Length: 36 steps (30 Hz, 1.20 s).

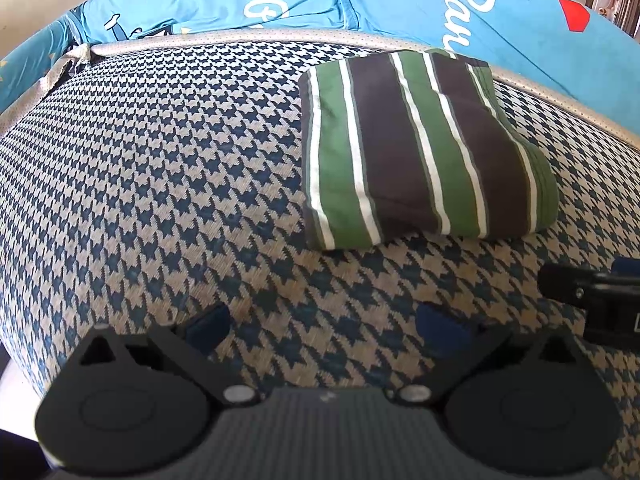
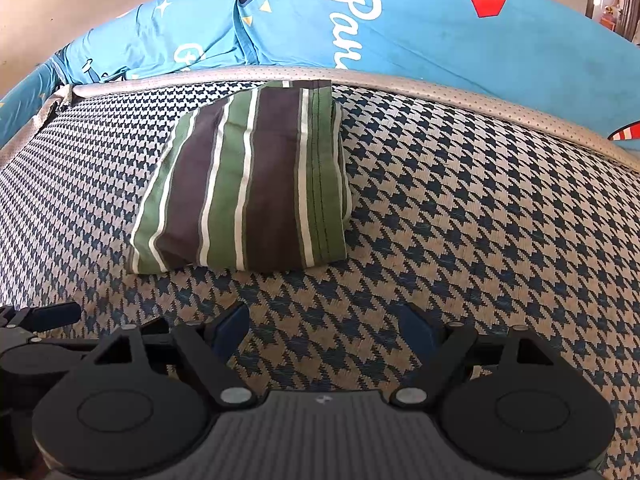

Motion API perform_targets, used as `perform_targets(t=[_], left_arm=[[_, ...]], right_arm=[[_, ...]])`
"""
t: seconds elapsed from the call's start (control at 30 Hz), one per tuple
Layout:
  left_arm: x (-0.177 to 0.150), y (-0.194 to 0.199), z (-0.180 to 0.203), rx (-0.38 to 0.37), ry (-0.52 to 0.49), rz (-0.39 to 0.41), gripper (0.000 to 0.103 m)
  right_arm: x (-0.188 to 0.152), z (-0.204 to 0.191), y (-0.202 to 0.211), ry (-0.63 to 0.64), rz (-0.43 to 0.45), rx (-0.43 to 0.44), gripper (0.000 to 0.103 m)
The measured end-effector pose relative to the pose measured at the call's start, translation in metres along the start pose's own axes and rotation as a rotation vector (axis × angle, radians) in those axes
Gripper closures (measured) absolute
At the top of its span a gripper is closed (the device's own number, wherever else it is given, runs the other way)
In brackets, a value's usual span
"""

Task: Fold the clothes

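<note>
A folded garment (image 1: 424,148) with green, brown and white stripes lies flat on a houndstooth cushion (image 1: 160,160). It also shows in the right wrist view (image 2: 252,184). My left gripper (image 1: 322,326) is open and empty, low over the cushion, in front of and to the left of the garment. My right gripper (image 2: 324,330) is open and empty, in front of and to the right of the garment. The right gripper's body shows at the left wrist view's right edge (image 1: 596,292). The left gripper's body shows at the right wrist view's left edge (image 2: 36,328).
The cushion (image 2: 480,200) has a grey piped border (image 2: 400,82) along its far edge. Behind it lies blue bedding (image 2: 420,28) with white lettering and a red shape; it also shows in the left wrist view (image 1: 400,0). A doorway shows at the far right.
</note>
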<state>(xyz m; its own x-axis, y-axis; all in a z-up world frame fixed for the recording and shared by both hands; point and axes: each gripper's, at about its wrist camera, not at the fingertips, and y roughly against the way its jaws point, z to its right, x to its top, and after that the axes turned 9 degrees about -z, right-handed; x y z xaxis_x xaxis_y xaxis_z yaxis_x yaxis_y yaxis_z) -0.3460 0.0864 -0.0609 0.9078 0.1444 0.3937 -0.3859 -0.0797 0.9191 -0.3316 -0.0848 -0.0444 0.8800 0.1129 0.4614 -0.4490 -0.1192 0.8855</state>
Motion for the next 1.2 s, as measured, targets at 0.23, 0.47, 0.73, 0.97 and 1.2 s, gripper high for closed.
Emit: perform_targets(t=[0.23,0.47,0.73,0.97,1.2], left_arm=[[-0.0003,-0.0001,-0.0003,-0.003,0.000,-0.002,0.000],[0.0009,-0.0009,-0.0017,0.001,0.003,-0.003,0.000],[0.0011,-0.0017,-0.0010,0.003,0.001,-0.003,0.000],[0.0006,-0.0024,0.0003,0.008,-0.003,-0.004,0.000],[-0.0001,-0.0031,0.0011,0.011,-0.004,-0.010,0.000]], right_arm=[[0.0004,-0.0003,-0.0004,0.003,-0.002,0.000,0.021],[0.0012,-0.0013,-0.0005,0.006,-0.005,-0.002,0.021],[0.0022,-0.0024,-0.0009,0.008,-0.007,-0.002,0.021],[0.0035,-0.0039,-0.0015,0.010,-0.009,-0.003,0.021],[0.0035,-0.0056,-0.0032,0.012,-0.012,-0.003,0.021]])
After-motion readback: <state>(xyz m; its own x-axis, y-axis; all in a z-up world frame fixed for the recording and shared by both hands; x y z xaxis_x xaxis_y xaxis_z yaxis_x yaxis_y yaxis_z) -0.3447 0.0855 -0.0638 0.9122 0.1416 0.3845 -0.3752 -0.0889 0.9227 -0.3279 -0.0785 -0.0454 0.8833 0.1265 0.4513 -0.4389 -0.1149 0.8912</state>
